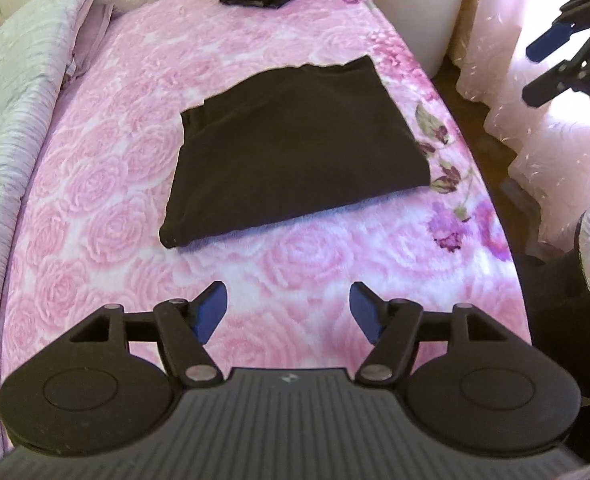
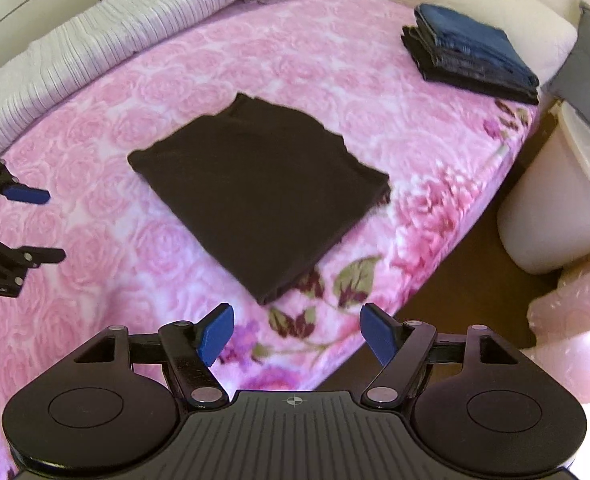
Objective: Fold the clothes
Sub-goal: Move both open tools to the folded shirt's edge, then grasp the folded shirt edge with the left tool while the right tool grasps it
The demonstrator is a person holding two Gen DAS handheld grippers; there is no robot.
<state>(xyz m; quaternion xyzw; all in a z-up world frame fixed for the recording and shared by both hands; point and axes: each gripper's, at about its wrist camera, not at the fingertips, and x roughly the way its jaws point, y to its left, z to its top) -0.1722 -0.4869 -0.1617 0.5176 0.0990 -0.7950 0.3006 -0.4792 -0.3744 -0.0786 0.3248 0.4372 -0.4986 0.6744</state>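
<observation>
The black garment (image 1: 295,148) lies folded in a flat, near-square shape on the bed (image 1: 107,184), on the pink rose blanket (image 1: 319,260). In the right wrist view its near corner sits close to the bed's edge, beside the printed leaves. No tool touches it.

The left tool (image 1: 289,312) hangs over the blanket, just in front of the garment. Its jaws stand apart with only blanket showing between them, and its blue pads (image 1: 211,312) hold nothing. The right tool (image 2: 295,334) is also wide open and empty, over the edge of the bed near the garment's corner.

A stack of folded dark clothes (image 2: 471,56), with a blue piece on top, rests at the far end of the bed, well apart from the garment. A white bin (image 2: 555,208) stands on the floor beside the bed. A striped quilt (image 2: 95,52) lies bunched along the far side.
</observation>
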